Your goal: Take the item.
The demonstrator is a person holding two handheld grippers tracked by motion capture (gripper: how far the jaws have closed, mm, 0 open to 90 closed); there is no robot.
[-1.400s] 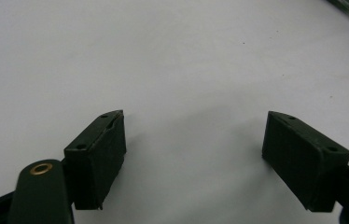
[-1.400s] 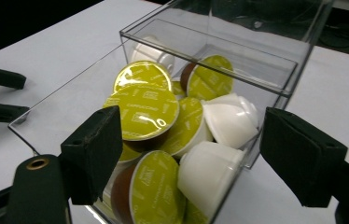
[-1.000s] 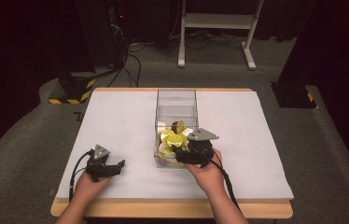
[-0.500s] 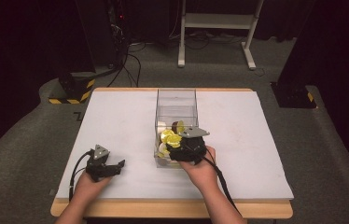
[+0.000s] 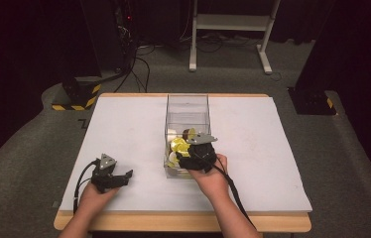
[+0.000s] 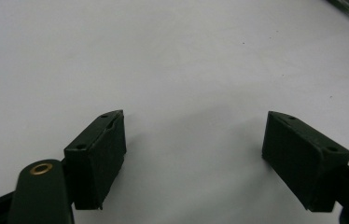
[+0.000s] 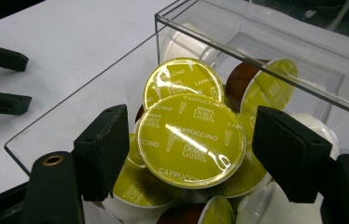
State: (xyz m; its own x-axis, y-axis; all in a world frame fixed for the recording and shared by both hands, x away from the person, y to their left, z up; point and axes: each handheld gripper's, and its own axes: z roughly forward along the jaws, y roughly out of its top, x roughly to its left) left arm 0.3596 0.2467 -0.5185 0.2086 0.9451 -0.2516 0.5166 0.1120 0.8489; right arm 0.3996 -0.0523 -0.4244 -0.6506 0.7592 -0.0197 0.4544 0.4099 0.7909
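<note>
1. right now your right gripper (image 7: 189, 154) sits over the near end of the clear bin (image 5: 187, 106), its jaws spread wide on either side of a green-lidded capsule (image 7: 191, 140) marked cappuccino, not touching it.
2. that capsule lies tilted on top of the pile inside the bin, at the bin's near end, with a second green capsule (image 7: 182, 77) just behind and partly under it.
3. around them in the bin lie more capsules, some white-bodied (image 7: 186, 46), some brown-bodied (image 7: 238, 81).
4. the bin stands near the middle of the counter (image 5: 124, 129), its far end bare.
5. your left gripper (image 5: 111, 176) rests on the counter well to the left of the bin, near the front edge, jaws apart and holding nothing.
6. in the left gripper view its two fingers (image 6: 100, 154) lie low over bare white counter.
</note>
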